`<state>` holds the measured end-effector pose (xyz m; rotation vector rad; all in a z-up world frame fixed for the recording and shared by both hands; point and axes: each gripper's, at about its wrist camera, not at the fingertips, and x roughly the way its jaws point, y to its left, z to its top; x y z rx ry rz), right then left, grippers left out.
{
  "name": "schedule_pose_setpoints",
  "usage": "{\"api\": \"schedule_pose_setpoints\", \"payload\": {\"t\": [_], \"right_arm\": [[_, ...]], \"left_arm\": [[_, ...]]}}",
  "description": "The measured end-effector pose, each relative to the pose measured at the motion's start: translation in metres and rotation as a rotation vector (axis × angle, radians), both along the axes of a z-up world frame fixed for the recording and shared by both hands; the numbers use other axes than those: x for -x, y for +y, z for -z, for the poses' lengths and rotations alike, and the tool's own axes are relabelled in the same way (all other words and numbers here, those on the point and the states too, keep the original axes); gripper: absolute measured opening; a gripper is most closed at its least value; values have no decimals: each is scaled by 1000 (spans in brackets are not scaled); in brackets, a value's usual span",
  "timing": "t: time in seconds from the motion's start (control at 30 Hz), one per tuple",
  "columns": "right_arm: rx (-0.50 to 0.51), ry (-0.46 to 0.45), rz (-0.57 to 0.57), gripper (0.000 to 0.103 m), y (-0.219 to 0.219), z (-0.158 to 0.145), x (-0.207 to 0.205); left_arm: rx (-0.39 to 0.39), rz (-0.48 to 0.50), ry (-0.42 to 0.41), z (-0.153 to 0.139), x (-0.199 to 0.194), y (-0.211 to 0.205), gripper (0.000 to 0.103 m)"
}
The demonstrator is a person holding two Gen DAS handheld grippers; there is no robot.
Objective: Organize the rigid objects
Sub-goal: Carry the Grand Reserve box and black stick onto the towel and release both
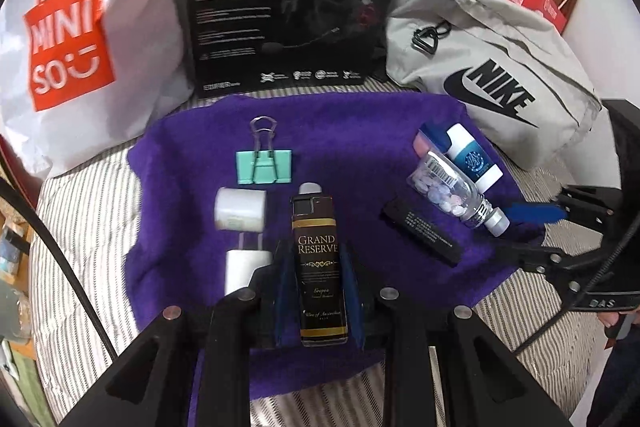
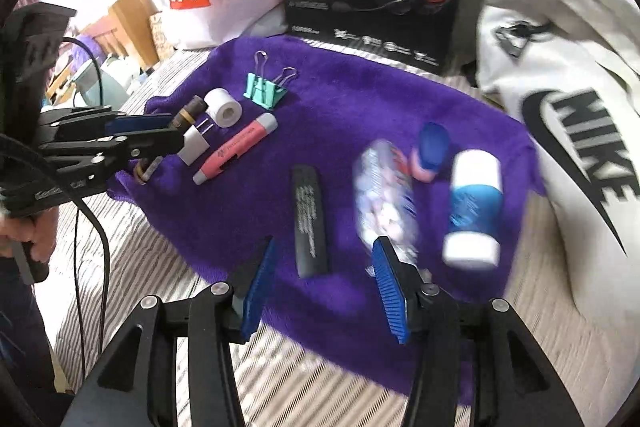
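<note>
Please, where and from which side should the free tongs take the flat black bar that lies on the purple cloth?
Grip the flat black bar at its middle, across the narrow width, coming from above. It lies flat and alone on the purple cloth, with bare cloth along both long edges, so the pads probably fit there. The right tongs stand open nearby; the clear bottle of tablets is the closest neighbour.

Black grippers (image 2: 320, 287), ribbed blue pads (image 2: 390, 291), silver screws, black cable (image 2: 105, 239)
</note>
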<state>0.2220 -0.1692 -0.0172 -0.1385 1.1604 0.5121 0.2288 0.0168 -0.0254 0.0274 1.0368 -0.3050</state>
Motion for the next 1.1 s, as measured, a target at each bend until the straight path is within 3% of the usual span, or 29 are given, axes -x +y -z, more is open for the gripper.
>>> {"api": "schedule_pose_setpoints", "payload": {"t": [0.37,1.1], "right_arm": [[-19,24,110,50,-45,4,34],[-17,9,115,52,-47,5,38]], "left_arm": [[-32,38,51,20,-15,-33,23],[-160,66,74,37,-27,-53,24]]}}
